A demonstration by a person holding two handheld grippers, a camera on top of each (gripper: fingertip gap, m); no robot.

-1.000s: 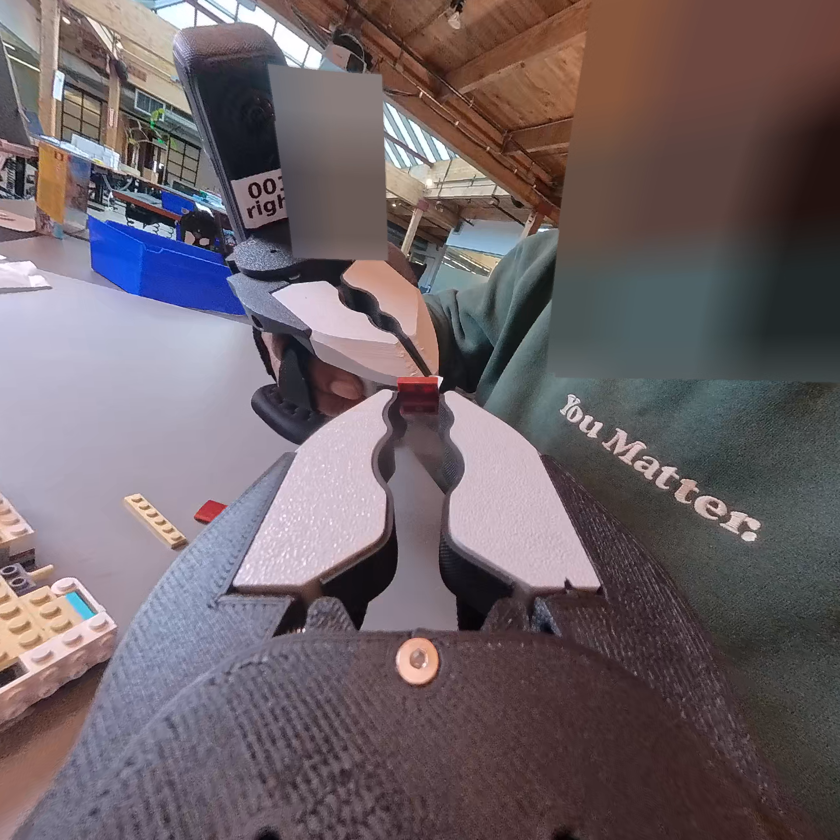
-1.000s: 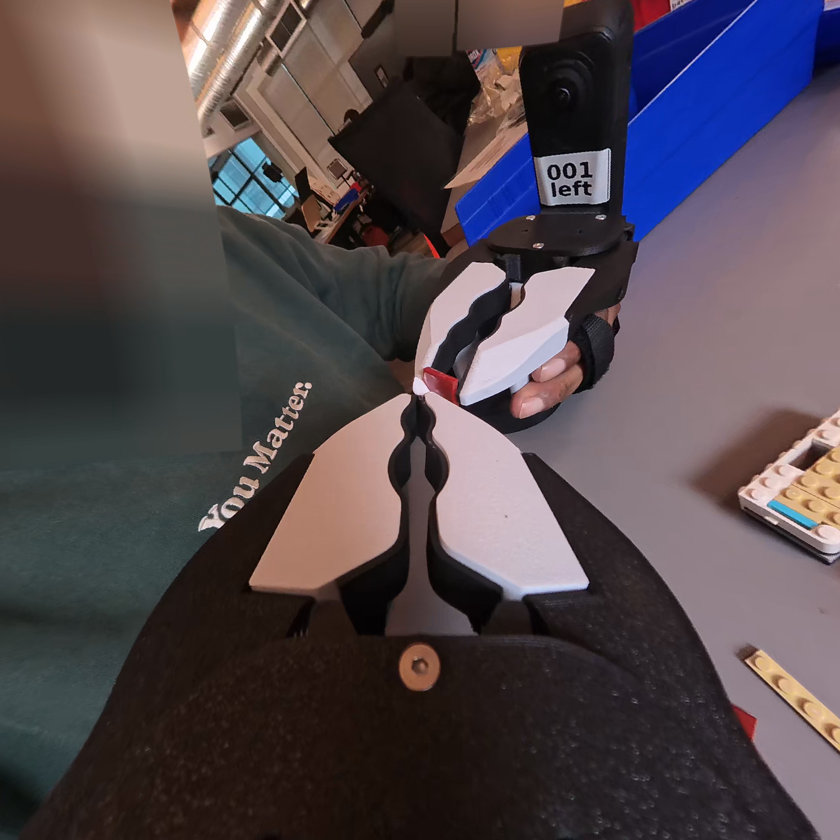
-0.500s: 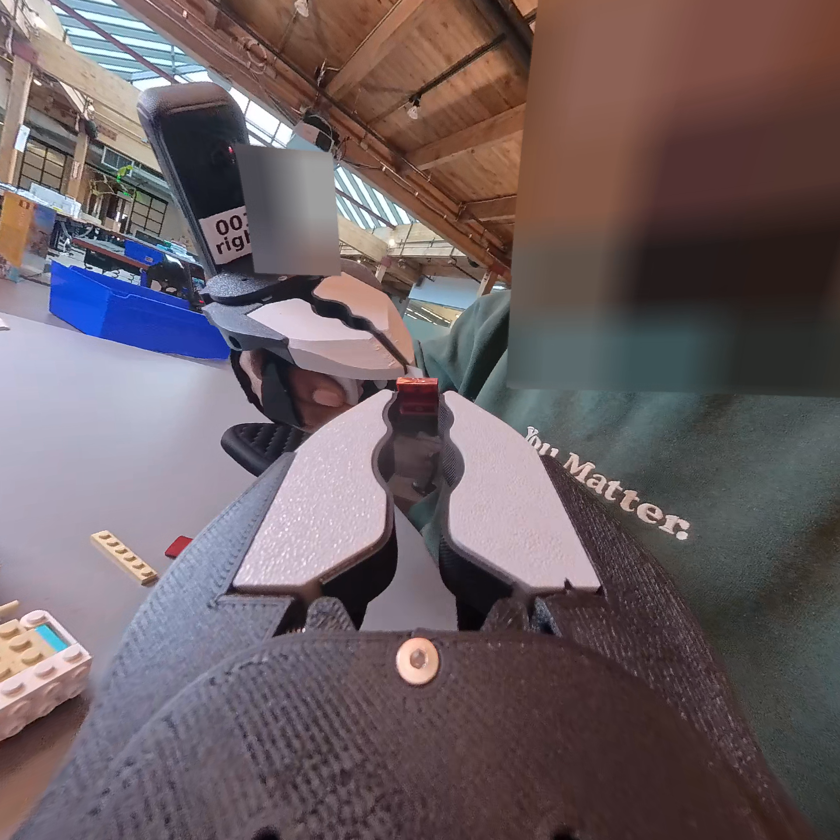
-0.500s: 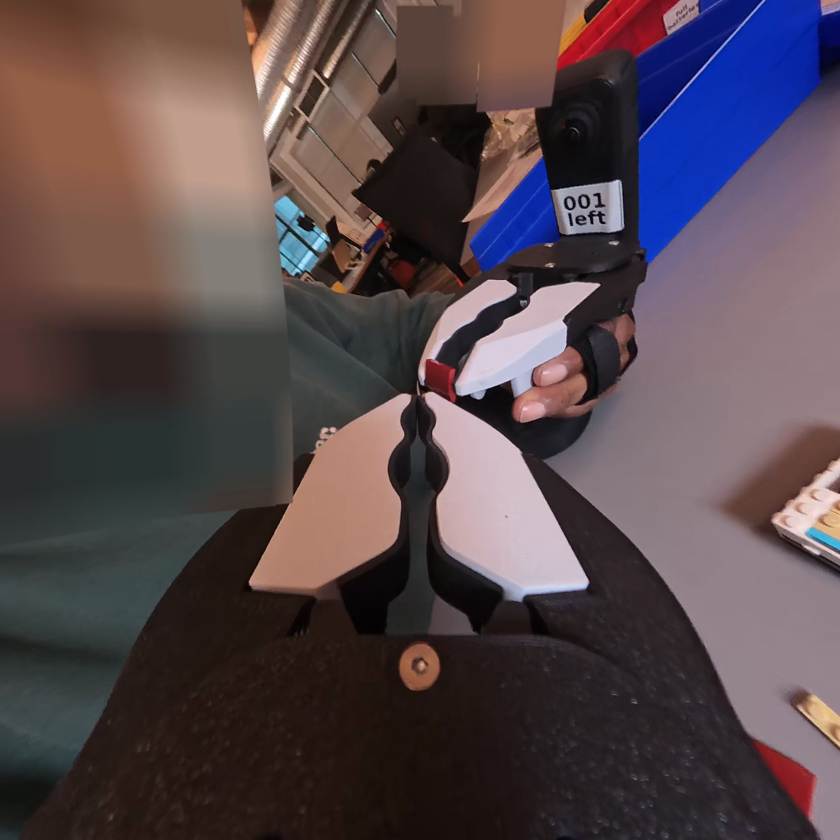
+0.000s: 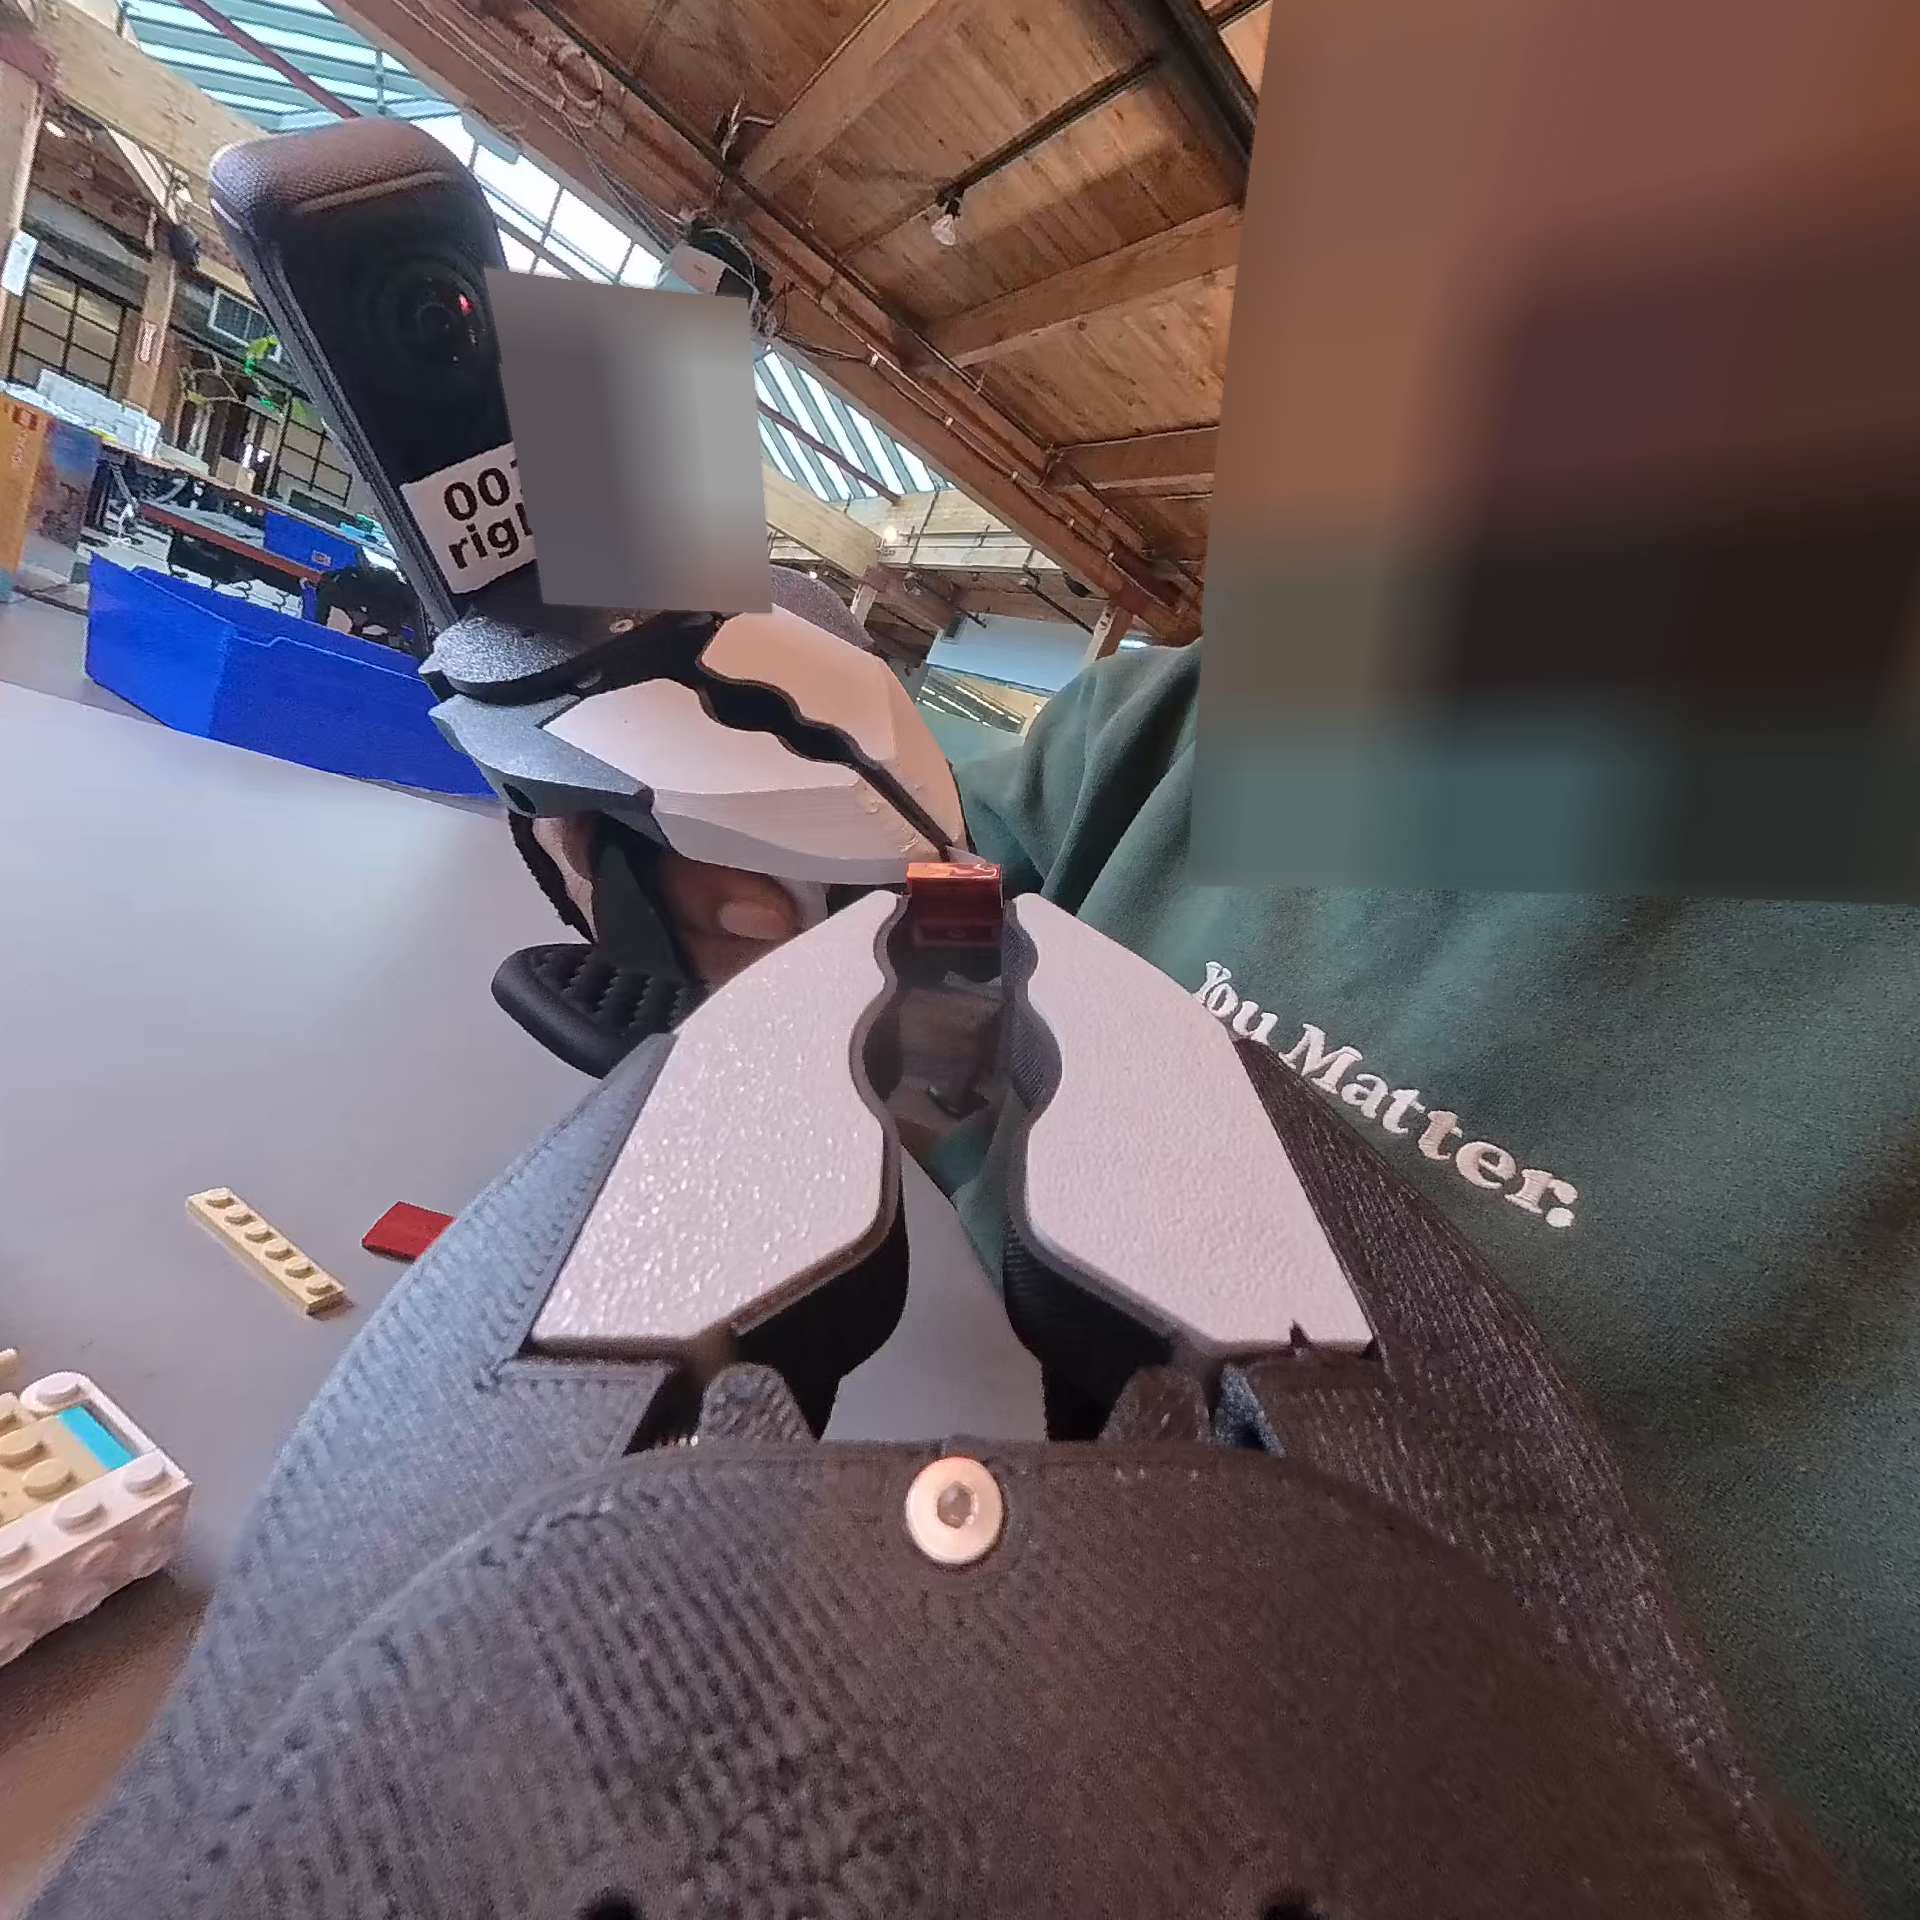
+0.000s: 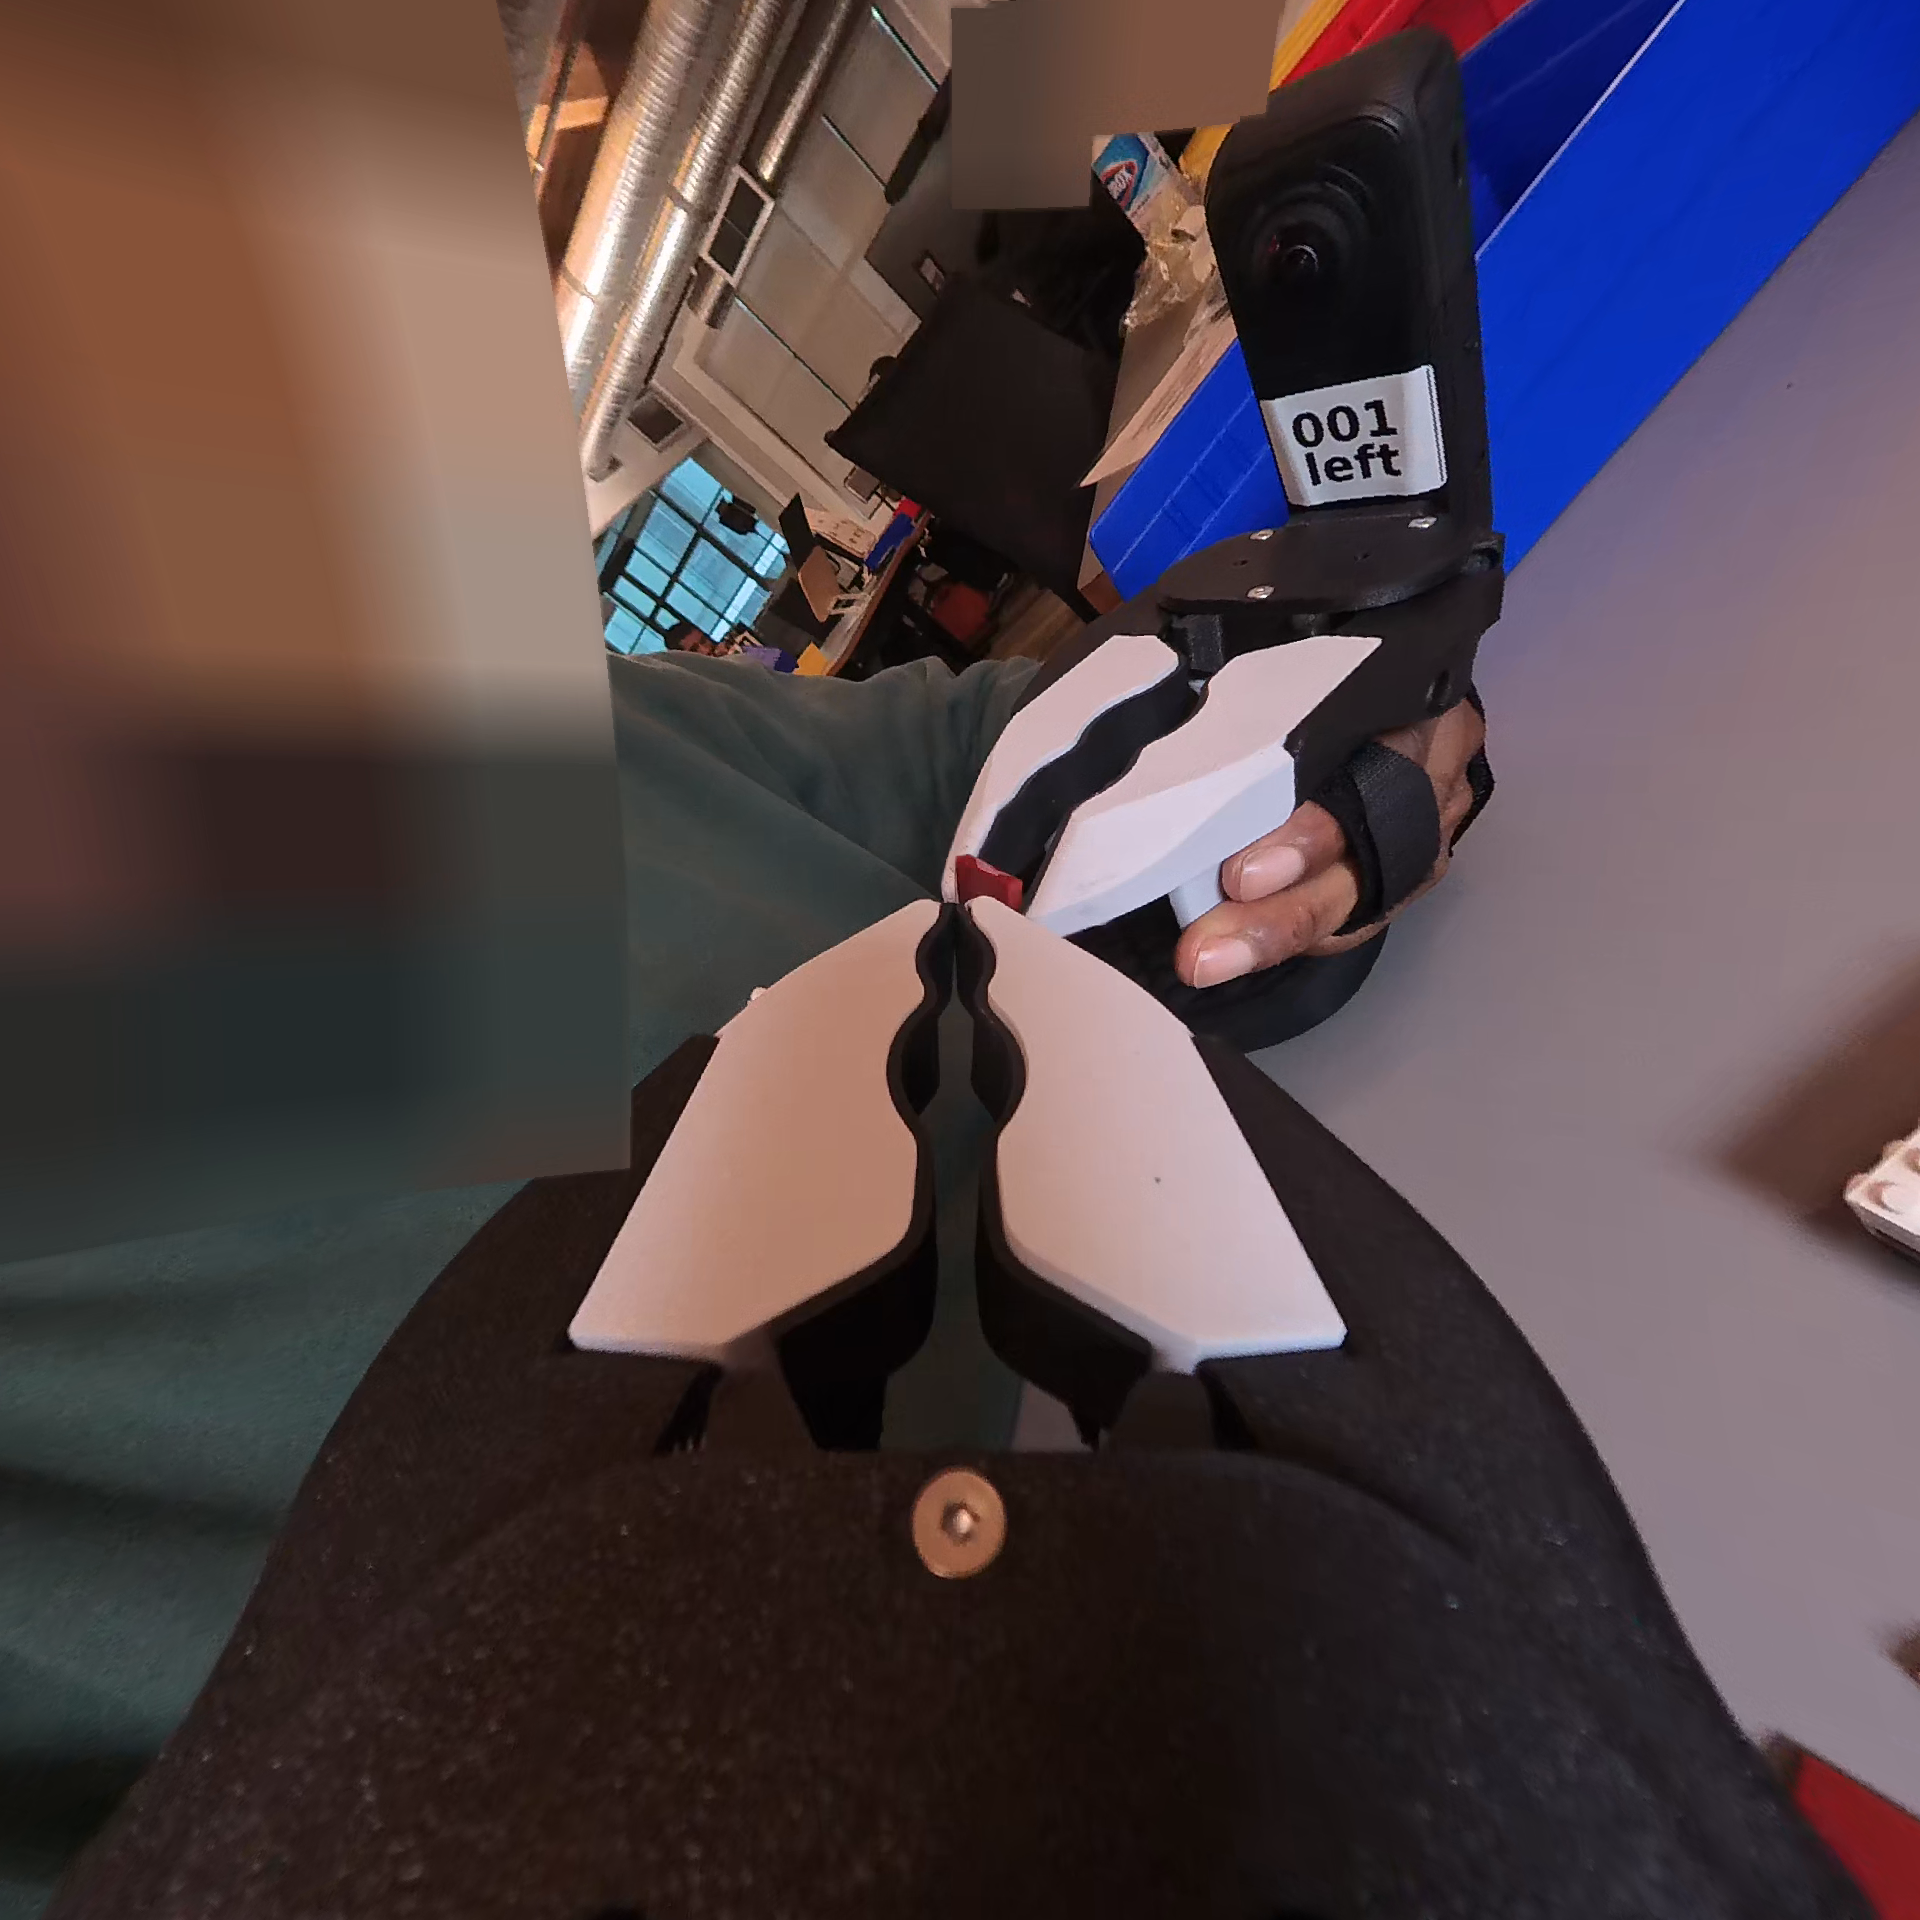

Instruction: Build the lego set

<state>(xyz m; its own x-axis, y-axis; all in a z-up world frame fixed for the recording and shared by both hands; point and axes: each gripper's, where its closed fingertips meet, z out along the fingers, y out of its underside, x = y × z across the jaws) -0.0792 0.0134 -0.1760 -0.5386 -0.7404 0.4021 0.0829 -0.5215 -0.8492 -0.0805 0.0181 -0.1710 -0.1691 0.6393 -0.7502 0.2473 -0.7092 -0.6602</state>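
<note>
Bin [image 5: 260,675] blue; contents cannot be seen.

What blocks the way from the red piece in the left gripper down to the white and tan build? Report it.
Nothing visible does. The left gripper is shut on the red piece, held up in front of the person's chest. The white and tan build sits low at the frame's left edge, with bare grey table between.

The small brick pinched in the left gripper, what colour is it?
Red; the small brick shows best in the left wrist view.
</note>
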